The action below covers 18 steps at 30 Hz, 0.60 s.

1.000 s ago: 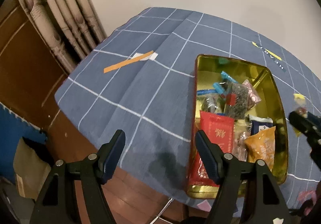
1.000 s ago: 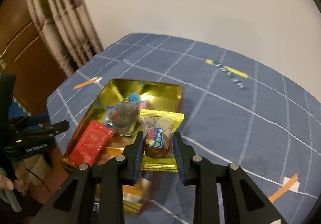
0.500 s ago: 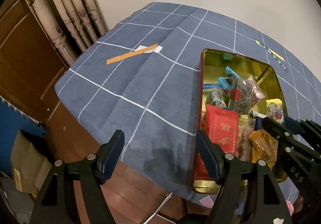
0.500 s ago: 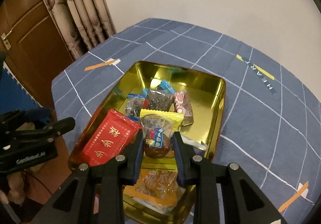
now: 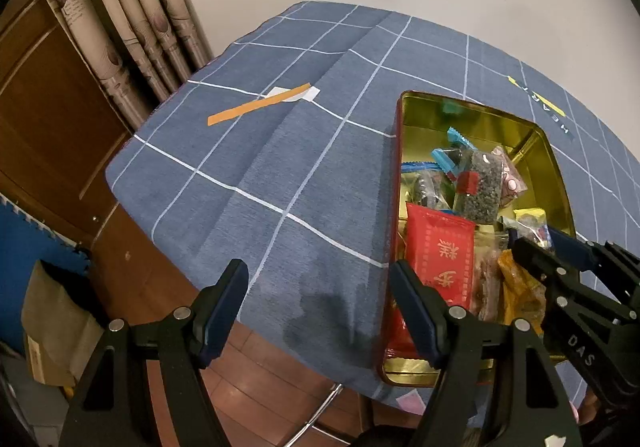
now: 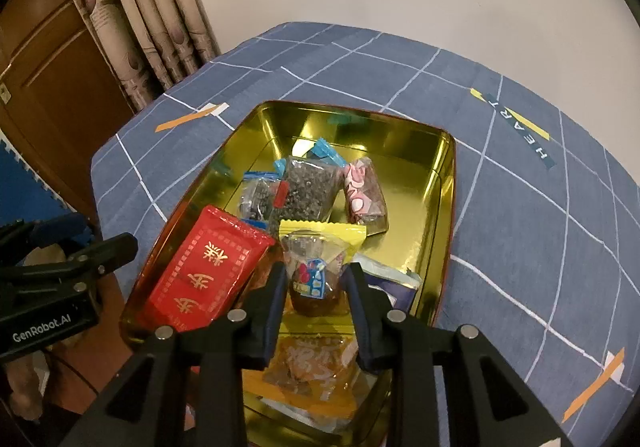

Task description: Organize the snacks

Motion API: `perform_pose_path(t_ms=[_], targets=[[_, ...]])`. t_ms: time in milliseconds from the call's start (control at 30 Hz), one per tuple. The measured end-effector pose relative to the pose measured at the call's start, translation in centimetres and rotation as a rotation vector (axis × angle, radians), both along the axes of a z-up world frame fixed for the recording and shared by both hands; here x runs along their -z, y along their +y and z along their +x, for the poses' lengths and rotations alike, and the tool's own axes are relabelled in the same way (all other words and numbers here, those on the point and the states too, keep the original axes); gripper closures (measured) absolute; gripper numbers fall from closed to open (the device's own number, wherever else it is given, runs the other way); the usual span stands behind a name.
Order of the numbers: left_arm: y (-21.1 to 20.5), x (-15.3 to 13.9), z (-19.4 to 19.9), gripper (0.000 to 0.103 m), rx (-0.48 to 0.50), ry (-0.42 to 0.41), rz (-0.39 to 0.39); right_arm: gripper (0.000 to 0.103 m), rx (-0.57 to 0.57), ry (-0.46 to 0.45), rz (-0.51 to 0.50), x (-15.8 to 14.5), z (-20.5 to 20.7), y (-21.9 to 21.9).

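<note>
A gold tin [image 6: 440, 183] [image 5: 548, 151] sits on the blue checked tablecloth [image 5: 304, 183] and holds several snack packets. A red packet [image 6: 208, 271] [image 5: 436, 251] lies at its near left, and an orange packet [image 6: 308, 371] at the near end. My right gripper [image 6: 316, 283] is over the tin's near end, its fingers slightly parted beside a yellow-edged clear snack packet [image 6: 320, 251]; whether they still press it is unclear. In the left wrist view, the right gripper [image 5: 560, 251] shows at right. My left gripper [image 5: 318, 307] is open and empty at the table's near edge.
An orange paper strip [image 5: 260, 109] lies on the cloth at the far left, another one [image 6: 596, 387] at right. Curtains [image 5: 136, 7] and a wooden door [image 5: 36, 95] stand at left. A cardboard box [image 5: 56, 327] sits on the floor below.
My right gripper carried the yellow-edged packet left from the cloth to over the tin and lowered it, and its fingers have parted a little. My left gripper stayed open and barely moved.
</note>
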<state>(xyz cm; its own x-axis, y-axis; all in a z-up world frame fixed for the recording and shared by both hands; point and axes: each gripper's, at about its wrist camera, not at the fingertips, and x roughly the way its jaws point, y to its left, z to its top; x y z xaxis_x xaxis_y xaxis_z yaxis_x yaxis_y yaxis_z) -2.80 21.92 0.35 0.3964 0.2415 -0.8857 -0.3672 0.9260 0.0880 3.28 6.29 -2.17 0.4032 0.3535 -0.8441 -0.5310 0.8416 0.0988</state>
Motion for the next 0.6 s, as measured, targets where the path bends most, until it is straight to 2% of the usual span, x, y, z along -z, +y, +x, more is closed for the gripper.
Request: perform_pose_path(t_ms=[100, 167, 300, 467, 600], targets=[[-0.1, 0.1, 0.0, 0.032, 0.005, 0.002, 0.003, 0.058, 0.008, -0.002, 0.004, -0.1, -0.2, -0.2], [-0.2, 0.1, 0.0, 0.032, 0.008, 0.003, 0.003, 0.057, 0.005, -0.005, 0.01, -0.3, -0.5, -0.2], [-0.4, 0.0, -0.1, 0.032, 0.011, 0.002, 0.005, 0.045, 0.019, -0.018, 0.021, -0.9, -1.1, -0.6], [-0.3, 0.0, -0.1, 0.032, 0.011, 0.002, 0.008, 0.04, 0.05, -0.04, 0.023, -1.5, -1.9, -1.1], [-0.3, -0.1, -0.1, 0.032, 0.005, -0.001, 0.014, 0.031, 0.066, -0.056, 0.028, -1.9, -2.9, -1.5]])
